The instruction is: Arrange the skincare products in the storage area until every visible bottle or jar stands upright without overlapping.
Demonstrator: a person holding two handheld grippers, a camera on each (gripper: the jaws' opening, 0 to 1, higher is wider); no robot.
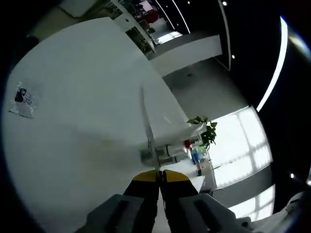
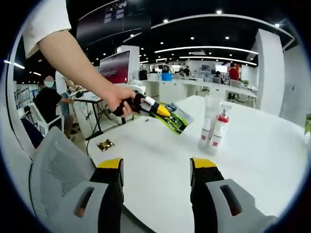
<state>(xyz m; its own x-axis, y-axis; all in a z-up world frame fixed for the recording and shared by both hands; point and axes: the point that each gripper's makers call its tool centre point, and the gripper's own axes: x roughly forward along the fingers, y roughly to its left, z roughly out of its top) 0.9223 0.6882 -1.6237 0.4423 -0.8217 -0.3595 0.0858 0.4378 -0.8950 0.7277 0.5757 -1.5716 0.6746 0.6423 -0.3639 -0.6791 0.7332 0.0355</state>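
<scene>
Right gripper (image 2: 156, 170) has its jaws spread wide with nothing between them; it hovers over the near edge of the white desk (image 2: 272, 160).

Left gripper (image 2: 163, 112), seen in the right gripper view held by your hand (image 2: 120, 102), is clamped on a green-and-black sachet-like pack (image 2: 176, 120); in the left gripper view its own tips (image 1: 159, 175) sit pressed together, and I can't make out the pack there; that camera points off at a white wall and ceiling, away from the desk.

Task items: two slim white bottles stand upright on the desk; one with a red collar and spray top (image 2: 218, 127), one plain white (image 2: 207, 125); they stand just beside each other, possibly touching, can't tell.

Key relation: bottles lie ahead and to the right of the right gripper, long axes vertical; the held pack hangs left of them, above the desk, long axis slanting down toward them; left gripper is the nearer one.

My read: you need to set the pack down clear of the bottles; approach from the left and don't sweep into the plain bottle; tall, narrow, probably tips easily.

A small gold-coloured item (image 2: 105, 144) lies on the desk's left edge, well apart.
</scene>
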